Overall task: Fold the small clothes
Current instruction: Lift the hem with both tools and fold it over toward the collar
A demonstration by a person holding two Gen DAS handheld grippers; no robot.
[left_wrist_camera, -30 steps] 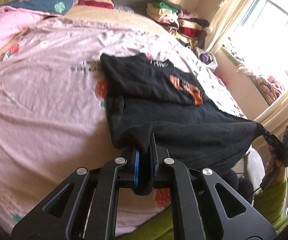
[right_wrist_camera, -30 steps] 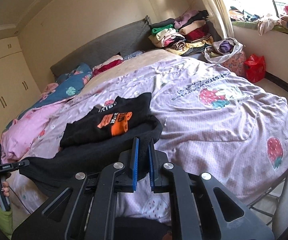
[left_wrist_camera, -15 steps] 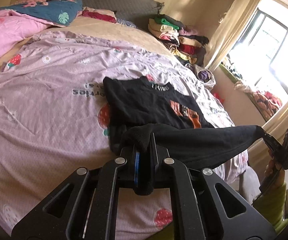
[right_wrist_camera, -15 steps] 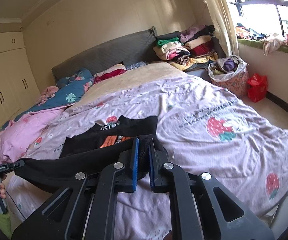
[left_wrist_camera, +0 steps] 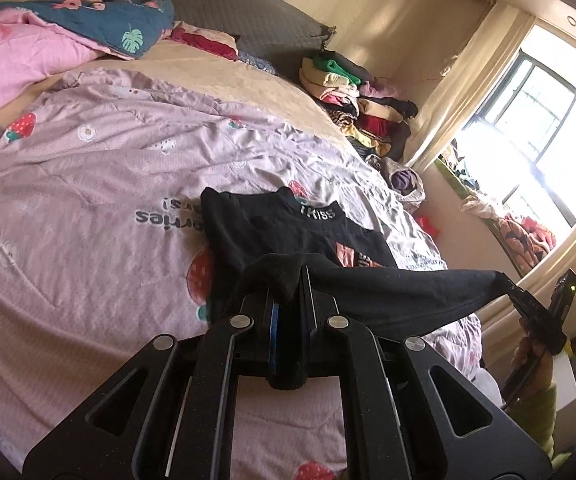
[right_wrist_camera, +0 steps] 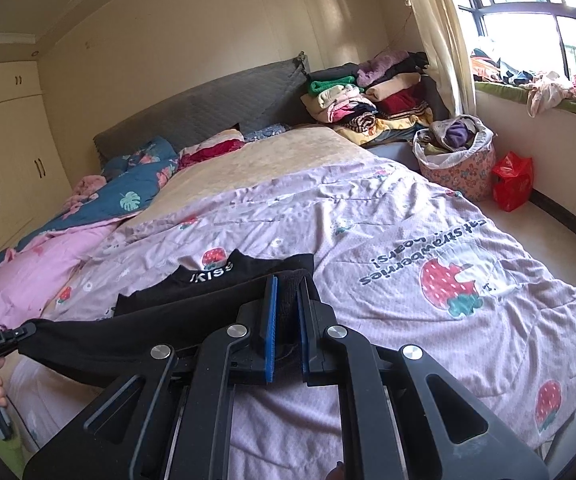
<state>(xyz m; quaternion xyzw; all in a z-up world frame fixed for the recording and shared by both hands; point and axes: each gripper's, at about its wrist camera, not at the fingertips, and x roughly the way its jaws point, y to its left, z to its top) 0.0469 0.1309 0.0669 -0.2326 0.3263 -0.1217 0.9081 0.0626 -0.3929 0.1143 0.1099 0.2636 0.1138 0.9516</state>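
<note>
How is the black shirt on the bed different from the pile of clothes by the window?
The black shirt is one dark garment; the pile of clothes is many pieces in green, cream, red and purple. The shirt is spread on the pink strawberry quilt with its near edge lifted, pinched by the left gripper and right gripper; the pile sits stacked and untouched. Both are clothing.
</note>
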